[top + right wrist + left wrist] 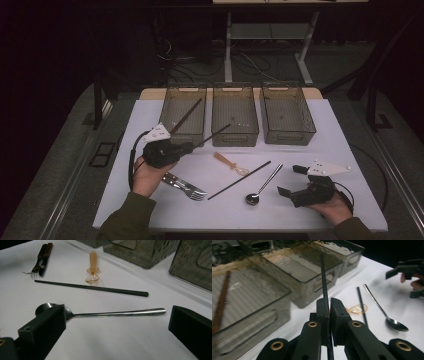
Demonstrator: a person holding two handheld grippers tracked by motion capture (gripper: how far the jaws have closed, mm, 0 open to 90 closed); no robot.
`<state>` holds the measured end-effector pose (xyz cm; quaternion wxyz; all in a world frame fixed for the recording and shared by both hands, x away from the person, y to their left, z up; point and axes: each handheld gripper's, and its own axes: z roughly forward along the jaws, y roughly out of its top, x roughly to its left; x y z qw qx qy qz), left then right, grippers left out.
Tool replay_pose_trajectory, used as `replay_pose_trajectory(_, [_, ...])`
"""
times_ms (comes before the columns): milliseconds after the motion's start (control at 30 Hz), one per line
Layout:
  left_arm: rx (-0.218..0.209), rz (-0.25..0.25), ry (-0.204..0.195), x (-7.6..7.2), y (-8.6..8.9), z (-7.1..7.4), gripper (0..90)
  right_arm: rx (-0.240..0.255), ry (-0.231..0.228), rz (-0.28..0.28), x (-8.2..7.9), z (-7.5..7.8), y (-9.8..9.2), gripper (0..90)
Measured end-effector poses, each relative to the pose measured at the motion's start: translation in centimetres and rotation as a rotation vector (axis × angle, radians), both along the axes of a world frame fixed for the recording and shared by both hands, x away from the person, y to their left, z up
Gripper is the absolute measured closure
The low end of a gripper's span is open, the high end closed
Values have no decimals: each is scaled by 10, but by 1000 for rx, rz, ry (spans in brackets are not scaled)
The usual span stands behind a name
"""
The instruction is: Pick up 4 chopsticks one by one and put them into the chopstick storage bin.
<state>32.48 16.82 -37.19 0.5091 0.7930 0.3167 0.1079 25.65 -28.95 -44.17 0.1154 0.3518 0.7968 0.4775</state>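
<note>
Step in hand looks like sorting cutlery into bins; left gripper (329,306), jaws clamped on a black chopstick (323,277), holds it centre-left of the high view, tip angled up toward the middle bin (235,114). Next move, prob.: carry it over the left bin (184,111), which already has a brown chopstick (186,116) leaning inside, then let go; needs the long stick lined up w/ the bin's length so it doesn't hang on the rim.

Right gripper (115,332), jaws wide, holding nothing, sits lower right on the desk (345,150) just beside the spoon (110,313). Middle bin & right bin (286,112) look empty, though mesh walls make that hard to confirm.
</note>
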Motion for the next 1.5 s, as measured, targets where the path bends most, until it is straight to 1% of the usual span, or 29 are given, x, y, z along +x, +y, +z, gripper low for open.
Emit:
replay_pose_trajectory(167, [2,54,-1,6,13,-1,858,-1,2,1,0,0,1,12])
replay_pose_trajectory(200, [7,63,0,7,16,-1,858,-1,2,0,0,0,1,12])
replay_pose_trajectory(400, [19,120,-12,17,26,-1,859,-1,2,0,0,0,1,13])
replay_pose_trajectory(567, [35,165,-13,30,32,-3,858,1,3,-3,0,-1,1,12])
replay_pose_trajectory(700, [42,203,0,44,37,-6,858,2,3,-6,0,0,0,12])
replay_pose_trajectory(767, [49,212,1,51,40,-6,858,2,3,-6,0,0,0,12])
replay_pose_trajectory(800, [43,223,4,54,40,-5,858,2,2,-6,0,0,0,12])
replay_pose_trajectory(900, [51,238,12,65,41,-3,858,2,4,-8,0,-1,0,12])
replay_pose_trajectory(1100, [40,261,30,86,43,0,858,3,4,-7,0,-1,0,12])
replay_pose_trajectory(1200, [47,270,45,97,42,-2,858,3,3,-8,0,-1,0,12])
replay_pose_trajectory(1267, [38,283,54,104,41,-3,857,3,4,-7,0,-1,0,12])
replay_pose_trajectory(1500, [35,320,91,125,35,-10,857,7,6,-7,0,-1,0,12])
